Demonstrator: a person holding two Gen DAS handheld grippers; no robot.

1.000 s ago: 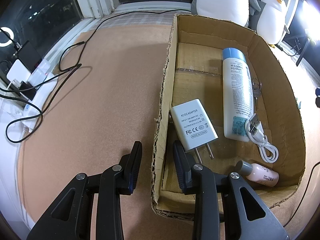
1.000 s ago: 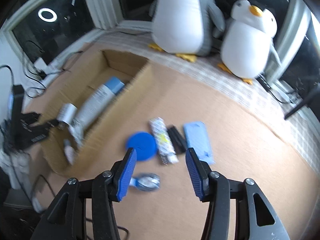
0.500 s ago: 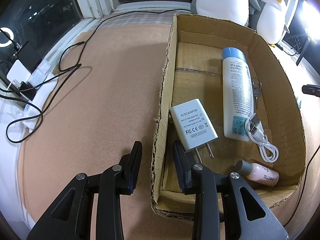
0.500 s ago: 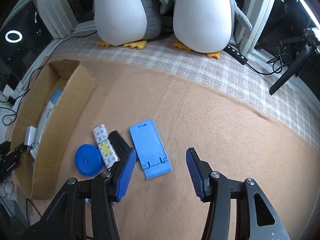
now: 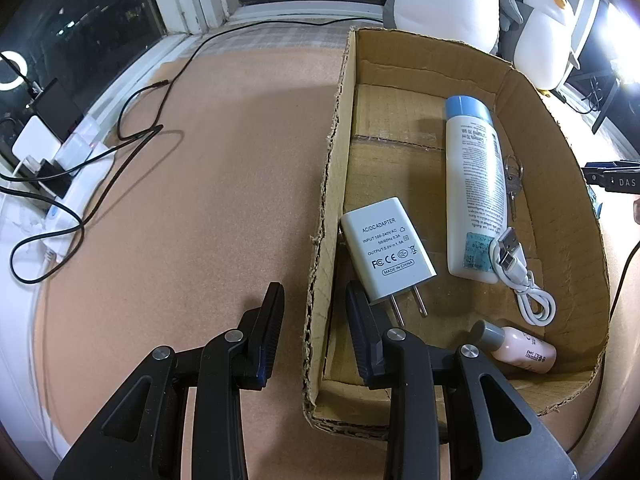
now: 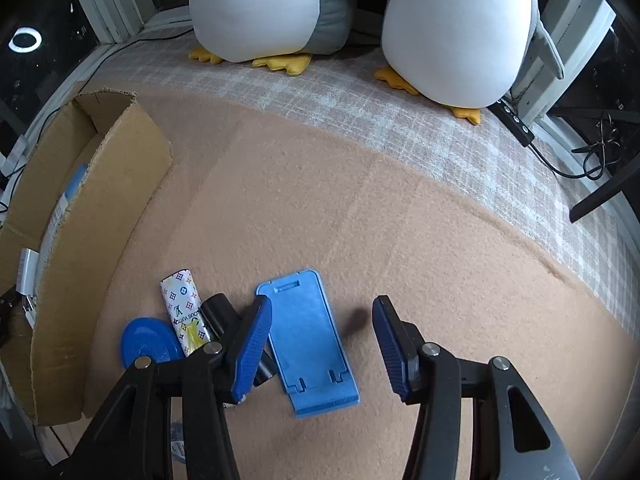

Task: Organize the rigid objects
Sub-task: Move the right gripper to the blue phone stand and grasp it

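1. Straddling the torn left wall of the cardboard box point(image 5: 556, 148), the left gripper point(image 5: 314, 320) has one black finger outside and one inside, pinching that corrugated wall.
2. Inside the box lie a white rectangular charger point(image 5: 386, 250) with two metal prongs, a long white bottle point(image 5: 474, 196) with a pale blue cap, a ring of keys point(image 5: 513, 184), a coiled white cable point(image 5: 524, 280) and a small pink bottle point(image 5: 520, 350) with a grey cap.
3. Black cords point(image 5: 100, 168) loop over the fuzzy tan mat point(image 5: 200, 220) to the left of the box.
4. In the right wrist view, the right gripper point(image 6: 322, 336) is spread, its ribbed blue pads holding nothing.
5. Between and just below them a flat blue plastic phone stand point(image 6: 308, 332) lies on the mat.
6. Beside the stand sit a black cylinder point(image 6: 216, 312), a white patterned tube point(image 6: 182, 308) and a round blue lid point(image 6: 146, 344), all near the box wall.
7. Two plush penguins point(image 6: 456, 28) stand on the checked cloth point(image 6: 360, 108) behind.
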